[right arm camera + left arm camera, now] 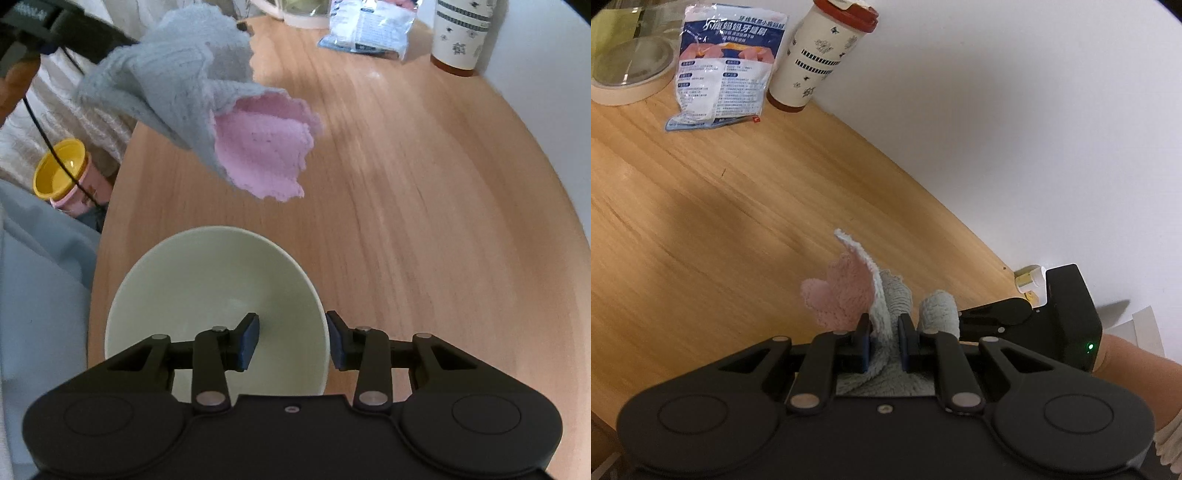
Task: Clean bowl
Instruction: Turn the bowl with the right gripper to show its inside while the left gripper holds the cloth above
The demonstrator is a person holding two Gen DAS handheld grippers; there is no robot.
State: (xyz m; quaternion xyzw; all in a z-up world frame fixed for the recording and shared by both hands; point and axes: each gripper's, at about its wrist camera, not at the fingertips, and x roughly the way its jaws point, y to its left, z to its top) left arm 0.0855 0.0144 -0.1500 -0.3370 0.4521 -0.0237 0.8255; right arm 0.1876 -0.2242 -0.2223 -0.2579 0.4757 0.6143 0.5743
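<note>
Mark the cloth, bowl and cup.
cloth (177,96), right wrist view, grey outer side
bowl (207,280), right wrist view, inner wall
cup (820,59), left wrist view, printed side

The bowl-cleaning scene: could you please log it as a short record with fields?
left gripper: shut on the grey and pink cloth, held above the table
right gripper: fingers straddle the bowl's rim, one inside, one outside; contact unclear
bowl: pale green, upright, looks empty
table: wooden
background: paper cup, printed packet

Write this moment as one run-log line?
left gripper: shut on cloth | right gripper: jaws astride bowl rim, grip unclear | cloth: above bowl | wiping: not started
</note>
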